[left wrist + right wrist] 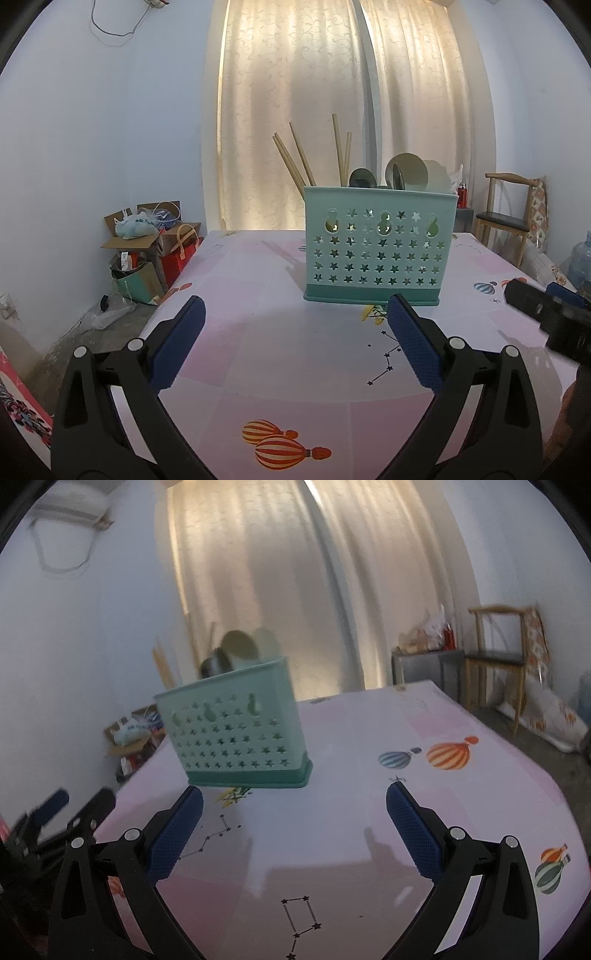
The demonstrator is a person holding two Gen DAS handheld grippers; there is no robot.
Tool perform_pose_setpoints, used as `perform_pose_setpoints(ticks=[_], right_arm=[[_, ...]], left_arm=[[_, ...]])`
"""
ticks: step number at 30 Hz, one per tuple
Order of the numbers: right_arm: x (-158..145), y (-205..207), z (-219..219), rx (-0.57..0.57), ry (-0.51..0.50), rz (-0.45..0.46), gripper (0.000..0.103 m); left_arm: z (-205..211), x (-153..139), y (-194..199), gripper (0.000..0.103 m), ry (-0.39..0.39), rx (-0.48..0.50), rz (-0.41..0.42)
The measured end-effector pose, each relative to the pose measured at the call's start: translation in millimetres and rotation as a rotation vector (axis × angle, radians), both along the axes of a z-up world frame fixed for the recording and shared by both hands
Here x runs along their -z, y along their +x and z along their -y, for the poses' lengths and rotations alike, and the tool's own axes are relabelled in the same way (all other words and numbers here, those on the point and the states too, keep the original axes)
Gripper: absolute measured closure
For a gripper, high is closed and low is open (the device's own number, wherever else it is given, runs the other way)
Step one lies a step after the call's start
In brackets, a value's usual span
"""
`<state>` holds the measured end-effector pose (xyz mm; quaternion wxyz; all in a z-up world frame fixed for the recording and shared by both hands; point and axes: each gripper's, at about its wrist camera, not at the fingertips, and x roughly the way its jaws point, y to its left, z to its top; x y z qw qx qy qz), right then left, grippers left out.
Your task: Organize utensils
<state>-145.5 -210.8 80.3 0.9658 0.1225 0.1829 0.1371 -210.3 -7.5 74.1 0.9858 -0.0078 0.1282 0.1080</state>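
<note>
A teal utensil holder [376, 243] with star cut-outs stands on the pink table [258, 266]. Wooden chopsticks [295, 158] and several spoons [406, 171] stick up out of it. My left gripper [295, 306] hangs open just in front of the holder, with nothing between its blue pads. In the right wrist view the holder [236, 734] appears tilted and blurred, ahead and to the left. My right gripper [293, 797] is open and empty over the tablecloth. The right gripper's body [546, 314] shows at the right edge of the left wrist view, and the left gripper [55, 812] at the lower left of the right.
Cardboard boxes and bags [151, 243] are piled on the floor left of the table. A wooden chair [509, 218] stands at the far right by the wall. Curtains [325, 92] hang behind the table. The tablecloth has balloon prints [448, 755].
</note>
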Motion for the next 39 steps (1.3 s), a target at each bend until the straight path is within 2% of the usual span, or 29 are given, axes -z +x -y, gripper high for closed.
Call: perform_pose_setpoints(ticks=[4, 8, 11, 13, 16, 19, 22, 34, 39], right_arm=[[-17, 1, 13, 0.037, 0.051, 0.009, 0.006], [-45, -7, 12, 0.031, -0.004, 0.084, 0.006], [-67, -4, 6, -0.035, -0.032, 0.051, 0.006], [-73, -5, 6, -0.031, -0.012, 0.046, 0.006], [-60, -11, -1, -0.054, 0.033, 0.008, 0.006], [-36, -18, -15, -0.070, -0.037, -0.053, 0.006], [-23, -27, -22, -0.027, -0.081, -0.025, 0.006], [-15, -10, -20, 0.019, -0.076, -0.066, 0.006], [-16, -5, -17, 0.056, -0.064, -0.040, 0.006]], left_arm=[[-4, -2, 0, 0.008, -0.014, -0.013, 0.003], [-8, -1, 4, 0.008, -0.029, -0.036, -0.010], [-9, 0, 3, 0.008, -0.031, -0.043, -0.011], [-7, -1, 3, 0.008, -0.025, -0.043, -0.008], [-5, -1, 2, 0.008, -0.015, -0.038, -0.001], [-4, -2, 1, 0.008, -0.011, -0.034, 0.005], [-5, -2, 0, 0.008, -0.017, -0.034, 0.008], [1, -5, 2, 0.008, -0.001, 0.006, 0.016], [7, -11, 11, 0.008, 0.000, 0.017, -0.005]])
